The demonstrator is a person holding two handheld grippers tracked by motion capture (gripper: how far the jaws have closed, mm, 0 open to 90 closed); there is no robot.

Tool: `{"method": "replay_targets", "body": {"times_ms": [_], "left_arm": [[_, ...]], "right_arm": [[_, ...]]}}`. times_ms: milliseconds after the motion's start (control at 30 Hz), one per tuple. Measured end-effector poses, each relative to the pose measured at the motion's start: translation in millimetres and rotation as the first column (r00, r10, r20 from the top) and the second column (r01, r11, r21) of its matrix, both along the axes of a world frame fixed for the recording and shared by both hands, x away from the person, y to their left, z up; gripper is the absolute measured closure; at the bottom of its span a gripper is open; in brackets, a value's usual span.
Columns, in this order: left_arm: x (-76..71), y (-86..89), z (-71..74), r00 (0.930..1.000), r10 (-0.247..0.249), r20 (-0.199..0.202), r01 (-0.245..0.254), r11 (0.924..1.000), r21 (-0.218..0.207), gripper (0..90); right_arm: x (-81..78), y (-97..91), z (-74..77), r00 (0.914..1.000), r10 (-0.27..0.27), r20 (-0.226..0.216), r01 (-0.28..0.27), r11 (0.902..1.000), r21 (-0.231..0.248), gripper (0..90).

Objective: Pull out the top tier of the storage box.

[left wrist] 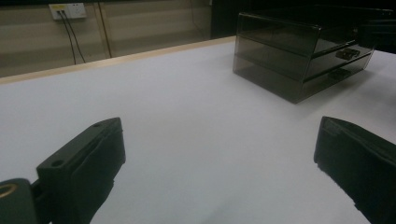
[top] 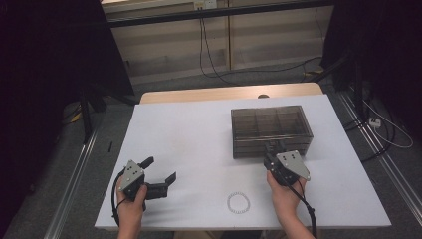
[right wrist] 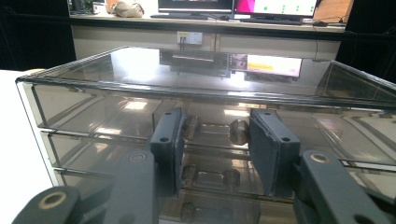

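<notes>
Smoked-plastic drawer box (top: 271, 132) stands on the right half of the white tabletop (top: 199, 149), near its far edge, three shallow drawers stacked under a flat lid. Rigid, thin-walled and glossy: likely light, slippery on the flat faces, prone to cracking or scuffing under hard pinching, and liable to slide on the tabletop when a drawer is pulled.

Right claw (right wrist: 215, 140) sits at the box front, part-closed, pads on either side of the top drawer's handle (right wrist: 215, 132); contact with the handle cannot be told. Best hold: the small handle at the middle of the drawer front, gripped across its two posts and drawn straight out, level. Avoid the smooth side walls.

Left claw (top: 161, 172) rests wide and empty on the left of the tabletop, well apart from the box. Bead ring (top: 238, 202) lies near the front edge, between the hands.
</notes>
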State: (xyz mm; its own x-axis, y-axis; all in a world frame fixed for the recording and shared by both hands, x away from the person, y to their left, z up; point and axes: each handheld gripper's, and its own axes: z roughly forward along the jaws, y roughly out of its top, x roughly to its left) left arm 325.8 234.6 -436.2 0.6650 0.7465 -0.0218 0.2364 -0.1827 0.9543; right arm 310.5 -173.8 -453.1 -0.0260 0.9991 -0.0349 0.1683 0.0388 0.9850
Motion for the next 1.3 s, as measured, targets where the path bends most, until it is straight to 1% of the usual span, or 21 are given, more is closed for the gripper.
{"method": "replay_targets", "body": {"times_ms": [167,200,233,267,300,333,367,400,433,467,500,533,567,600,633,667,700,767,967,1167,1300], "left_arm": [[-0.1,0.3,0.2,1.0,0.001,0.0,-0.001,1.0,0.0,2.3],[-0.1,0.5,0.3,1.0,0.001,-0.001,-0.001,1.0,0.0,2.3],[-0.2,0.5,0.4,1.0,0.0,0.0,0.0,1.0,0.002,2.3],[-0.2,0.5,0.3,1.0,0.001,0.001,-0.001,1.0,0.002,2.3],[0.1,0.3,0.1,1.0,-0.001,-0.001,0.001,1.0,-0.001,2.3],[0.1,-0.3,-0.1,1.0,0.0,-0.001,0.0,1.0,0.002,2.3],[-0.1,-0.8,-0.1,1.0,-0.002,-0.001,0.002,1.0,0.006,2.4],[-0.2,-1.3,-0.1,1.0,-0.008,-0.003,0.008,1.0,0.006,2.4],[-0.4,-1.7,0.0,1.0,-0.009,-0.001,0.009,0.9999,0.005,2.4],[-0.3,-1.5,0.2,1.0,-0.01,-0.001,0.01,0.9999,0.007,2.4],[-0.2,-1.1,0.3,1.0,-0.006,0.002,0.006,1.0,0.006,2.4],[-0.2,-0.9,0.2,1.0,-0.001,0.0,0.001,1.0,0.003,2.4],[-0.3,-0.7,0.3,1.0,0.0,0.001,0.0,1.0,0.004,2.4],[-0.4,-0.5,0.3,1.0,-0.001,0.001,0.001,1.0,0.004,2.4],[-0.4,-0.3,0.4,1.0,-0.002,0.002,0.002,1.0,0.005,2.4],[-0.3,-0.3,0.3,1.0,-0.001,0.002,0.001,1.0,0.005,2.4],[-0.1,-0.4,0.2,1.0,-0.002,0.0,0.002,1.0,0.005,2.4],[0.0,-0.6,0.0,1.0,-0.003,-0.001,0.003,1.0,0.008,2.4],[0.2,0.1,0.1,1.0,-0.002,-0.001,0.002,1.0,0.002,2.4],[0.3,0.0,0.1,1.0,-0.003,-0.001,0.003,1.0,-0.001,2.4],[0.6,0.5,0.2,1.0,-0.003,-0.001,0.003,1.0,-0.002,2.4]], "right_arm": [[-1.2,0.1,0.7,1.0,0.002,0.004,-0.002,1.0,-0.008,56.8],[-2.6,0.6,1.6,0.9999,0.003,0.012,-0.003,0.9999,-0.01,61.2],[-7.5,-0.8,3.3,0.9974,-0.045,0.057,0.048,0.9975,-0.052,90.0],[-7.5,-0.8,3.3,0.9974,-0.045,0.057,0.048,0.9975,-0.052,90.0],[-6.3,-11.2,7.2,0.9984,0.037,0.044,-0.038,0.9989,0.028,90.0],[-6.3,-11.2,7.2,0.9984,0.037,0.044,-0.038,0.9989,0.028,90.0],[-5.4,-13.5,7.1,0.9987,0.051,0.007,-0.052,0.9978,0.043,90.0],[-6.7,-14.3,5.8,0.9995,0.033,-0.001,-0.033,0.9992,0.023,90.0],[-7.1,-14.7,4.3,0.999,0.043,-0.01,-0.043,0.9991,-0.002,90.0],[-8.1,-13.9,3.1,0.9988,0.048,-0.012,-0.048,0.9988,-0.003,89.6],[-9.0,-13.2,2.7,0.9991,0.041,-0.01,-0.041,0.9992,0.005,82.0],[-9.2,-12.4,3.5,0.9994,0.028,-0.02,-0.028,0.9994,0.019,77.9],[-8.1,-10.7,5.5,0.9996,0.022,-0.018,-0.022,0.9996,0.016,69.2],[-8.1,-10.7,5.5,0.9996,0.022,-0.018,-0.022,0.9996,0.016,69.2],[-7.5,-10.1,5.9,0.9999,0.009,-0.014,-0.009,0.9998,0.018,61.1],[-6.9,-9.4,5.7,0.9998,0.009,-0.019,-0.008,0.9995,0.03,57.7],[-6.4,-6.4,4.5,0.9997,0.001,-0.026,0.0,0.9996,0.028,50.2],[-6.0,-4.6,3.8,0.9996,-0.011,-0.026,0.012,0.9999,0.013,49.3],[1.0,5.5,1.2,0.9993,-0.03,-0.025,0.03,0.9991,0.028,42.6],[5.0,11.5,2.2,0.9976,-0.069,-0.01,0.069,0.9976,0.002,42.4],[5.9,14.1,2.5,0.9937,-0.112,0.005,0.112,0.9937,-0.009,44.5]]}}
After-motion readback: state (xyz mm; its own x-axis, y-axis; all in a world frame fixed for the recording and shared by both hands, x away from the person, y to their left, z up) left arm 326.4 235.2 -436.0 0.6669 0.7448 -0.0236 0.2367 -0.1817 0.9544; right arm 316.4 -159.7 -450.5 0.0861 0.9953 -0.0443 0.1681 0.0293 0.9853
